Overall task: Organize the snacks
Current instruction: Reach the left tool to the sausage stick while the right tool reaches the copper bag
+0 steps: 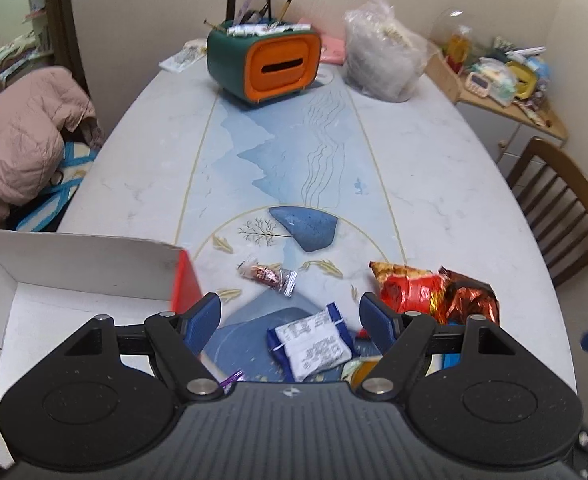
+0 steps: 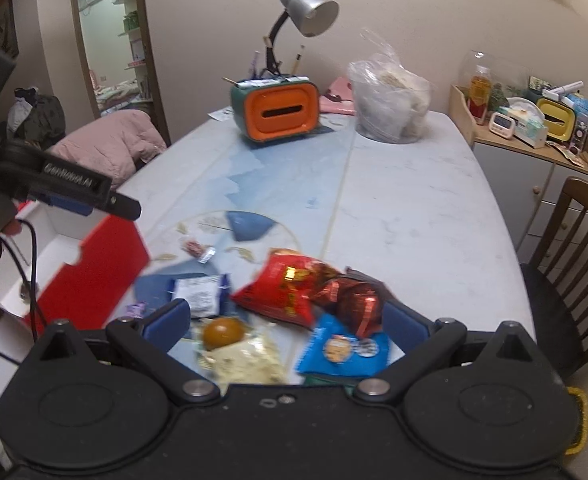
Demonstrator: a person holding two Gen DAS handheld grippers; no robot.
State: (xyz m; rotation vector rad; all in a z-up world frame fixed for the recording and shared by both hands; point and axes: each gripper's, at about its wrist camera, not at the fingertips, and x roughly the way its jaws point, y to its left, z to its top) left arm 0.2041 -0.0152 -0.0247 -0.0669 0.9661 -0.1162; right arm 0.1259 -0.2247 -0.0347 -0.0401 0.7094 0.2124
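1. Left wrist view: left gripper (image 1: pixel 289 314) hangs with its jaws spread and nothing between the pads, above the white-and-blue packet (image 1: pixel 314 346).
2. Right wrist view: right gripper (image 2: pixel 285 320) is spread wide too, empty, over the snack pile; both views are motion-blurred.
3. Landmark is the red box (image 2: pixel 93 268), open, white inside. Just beside it lies the white-and-blue packet, then a yellow ball-shaped sweet (image 2: pixel 223 331) on a pale packet.
4. Farther from the box: red chip bag (image 2: pixel 289 288), a dark red foil bag (image 2: pixel 352 300) touching it, and a blue packet (image 2: pixel 346 350).
5. A small wrapped candy (image 1: pixel 267 276) lies alone beyond the box's corner.
6. Judgement: early stage. What shows of the box's interior looks bare, and every visible snack sits loose on the table (image 1: pixel 434 184); all of the sorting remains.
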